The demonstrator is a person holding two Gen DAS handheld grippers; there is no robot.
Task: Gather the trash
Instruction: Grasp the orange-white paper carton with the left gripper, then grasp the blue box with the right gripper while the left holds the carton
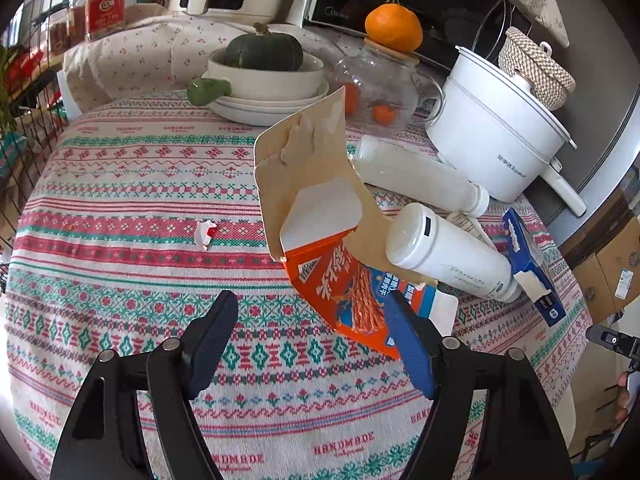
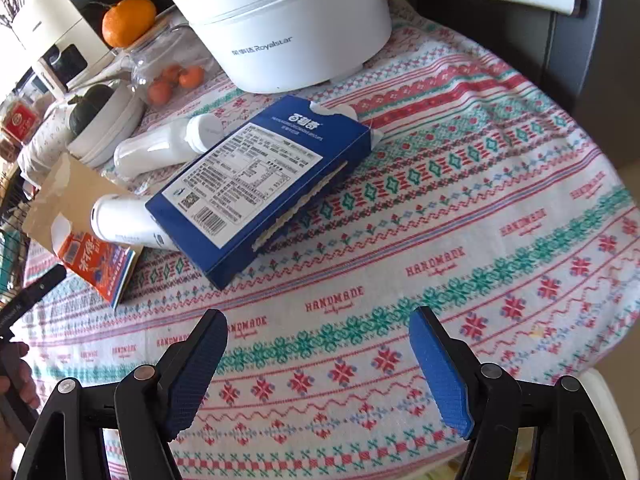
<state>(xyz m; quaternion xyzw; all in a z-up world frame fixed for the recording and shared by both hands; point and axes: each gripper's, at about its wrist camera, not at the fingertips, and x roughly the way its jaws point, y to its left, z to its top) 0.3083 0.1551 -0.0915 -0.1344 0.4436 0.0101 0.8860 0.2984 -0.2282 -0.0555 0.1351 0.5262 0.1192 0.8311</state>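
glass jar (image 1: 376,92): clear, with small oranges inside; a cork lid on top carries a larger orange (image 1: 393,27).
white bowl (image 1: 266,76): stacked on plates, a dark green squash (image 1: 264,50) sits in it.
electric pot (image 2: 280,28): white, lidded, its inside hidden; in the left wrist view a woven lidded basket (image 1: 536,68) stands behind it.
orange snack box (image 1: 340,280): torn open, brown flap standing up, lying on the surface (image 2: 460,220) just ahead of the left gripper; contents not visible.
blue biscuit box (image 2: 260,184): lies label side up, one end propped on a white bottle (image 2: 124,224); a second white bottle (image 2: 160,148) lies behind it.
left wrist view only: a small white and red paper scrap (image 1: 206,234) alone on the patterned cloth, left of the orange box; spice jars (image 1: 104,6) at the far edge.
right wrist view only: the printed label and barcode on the blue box.
left gripper (image 1: 312,324): low over the surface, fingers spread wide and empty, the right finger (image 1: 408,340) overlapping the orange box's near corner in view; contact cannot be told.
right gripper (image 2: 320,340): hovers over bare cloth near the blue box, fingers wide apart, holding nothing.
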